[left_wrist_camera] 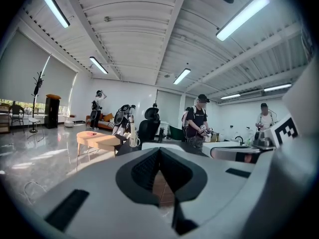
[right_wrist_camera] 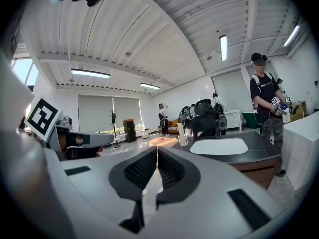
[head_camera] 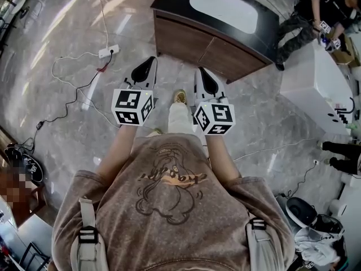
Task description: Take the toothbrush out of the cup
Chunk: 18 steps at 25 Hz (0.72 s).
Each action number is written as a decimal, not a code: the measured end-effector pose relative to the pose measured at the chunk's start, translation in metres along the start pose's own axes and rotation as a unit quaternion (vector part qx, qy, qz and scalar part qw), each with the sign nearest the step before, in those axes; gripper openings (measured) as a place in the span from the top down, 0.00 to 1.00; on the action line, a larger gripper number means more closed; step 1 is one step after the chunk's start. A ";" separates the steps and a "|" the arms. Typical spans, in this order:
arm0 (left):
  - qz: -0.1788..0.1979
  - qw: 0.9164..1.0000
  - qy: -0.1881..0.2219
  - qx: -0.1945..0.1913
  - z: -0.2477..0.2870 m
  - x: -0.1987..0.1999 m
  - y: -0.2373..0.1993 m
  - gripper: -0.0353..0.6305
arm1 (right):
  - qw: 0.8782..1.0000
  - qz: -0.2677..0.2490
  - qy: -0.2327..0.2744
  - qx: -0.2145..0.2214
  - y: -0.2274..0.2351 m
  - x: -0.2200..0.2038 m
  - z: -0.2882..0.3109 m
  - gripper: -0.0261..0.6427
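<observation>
Above the floor, short of one vanity (head_camera: 186, 41): two grippers, left gripper (head_camera: 149, 61) and right gripper (head_camera: 199, 72), both clenched empty. One cup (right_wrist_camera: 183, 141), one toothbrush (right_wrist_camera: 181, 129) inside.

Three views on one sink counter (head_camera: 169, 1)
The head view looks steeply down from above the person, with the counter well off at its top edge. The left and right gripper views sit low and face that counter nearly level, from nearer. All three share the counter and the cup (right_wrist_camera: 182, 139) on it.
</observation>
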State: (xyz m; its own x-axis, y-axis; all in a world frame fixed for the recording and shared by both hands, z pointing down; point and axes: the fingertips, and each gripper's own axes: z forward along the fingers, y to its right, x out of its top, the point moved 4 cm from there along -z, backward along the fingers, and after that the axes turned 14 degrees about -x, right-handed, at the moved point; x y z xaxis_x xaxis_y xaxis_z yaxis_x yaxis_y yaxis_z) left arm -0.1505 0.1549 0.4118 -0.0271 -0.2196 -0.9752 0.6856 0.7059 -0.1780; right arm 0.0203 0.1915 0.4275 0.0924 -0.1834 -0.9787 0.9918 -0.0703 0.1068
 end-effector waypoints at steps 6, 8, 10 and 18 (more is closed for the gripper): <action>-0.003 1.000 -0.001 -0.005 0.033 0.004 -0.016 0.92 | 1.000 -0.003 0.000 0.008 0.011 0.009 0.040 0.93; -0.005 1.000 -0.002 -0.004 0.046 0.006 -0.023 0.92 | 1.000 -0.004 0.000 0.011 0.014 0.012 0.055 0.93; -0.007 1.000 -0.003 -0.004 0.059 0.008 -0.030 0.92 | 1.000 -0.002 -0.001 0.012 0.020 0.016 0.071 0.93; -0.007 1.000 -0.005 0.003 0.109 0.024 -0.064 0.92 | 1.000 0.007 0.000 0.018 0.039 0.032 0.130 0.93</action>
State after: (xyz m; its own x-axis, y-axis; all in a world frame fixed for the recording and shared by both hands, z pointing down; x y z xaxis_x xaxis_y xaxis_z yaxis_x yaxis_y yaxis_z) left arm -0.1158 0.0312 0.4141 -0.0303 -0.2364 -0.9712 0.6899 0.6981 -0.1914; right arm 0.0507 0.0551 0.4228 0.1064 -0.1851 -0.9769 0.9867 -0.1021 0.1268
